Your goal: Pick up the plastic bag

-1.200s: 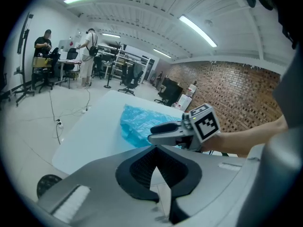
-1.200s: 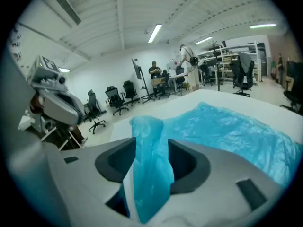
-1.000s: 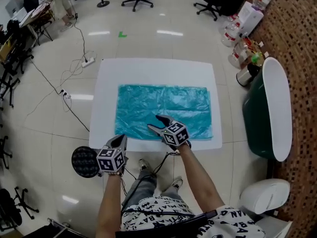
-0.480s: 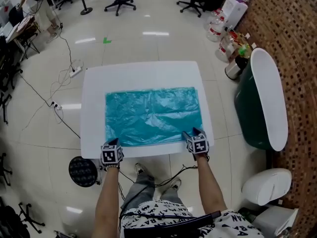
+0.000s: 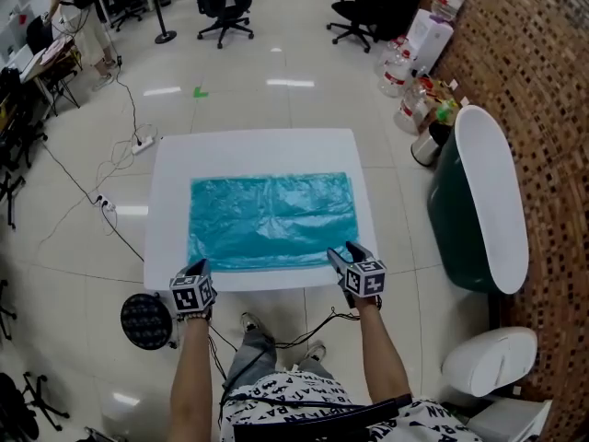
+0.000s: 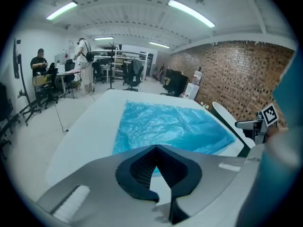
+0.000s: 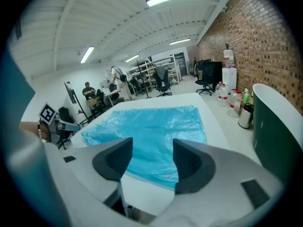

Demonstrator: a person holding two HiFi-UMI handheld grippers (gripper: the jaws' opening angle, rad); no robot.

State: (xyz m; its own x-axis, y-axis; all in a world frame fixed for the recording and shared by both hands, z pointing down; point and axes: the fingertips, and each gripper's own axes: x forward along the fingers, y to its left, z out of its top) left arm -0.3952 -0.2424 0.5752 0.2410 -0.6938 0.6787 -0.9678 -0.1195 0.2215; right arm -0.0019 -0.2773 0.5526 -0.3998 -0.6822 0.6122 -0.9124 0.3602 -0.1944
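Two grippers: left [image 6: 156, 148] closed, right [image 7: 152, 144] parted.

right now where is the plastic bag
In the head view the plastic bag lies spread flat on the white table, centre frame, its near corners by the left gripper and right gripper.

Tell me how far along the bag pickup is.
Nothing done: the plastic bag lies flat on the white table. In hand: right tongs, open, at its near right corner; left tongs, shut, near the left one. Left: gripping and lifting.
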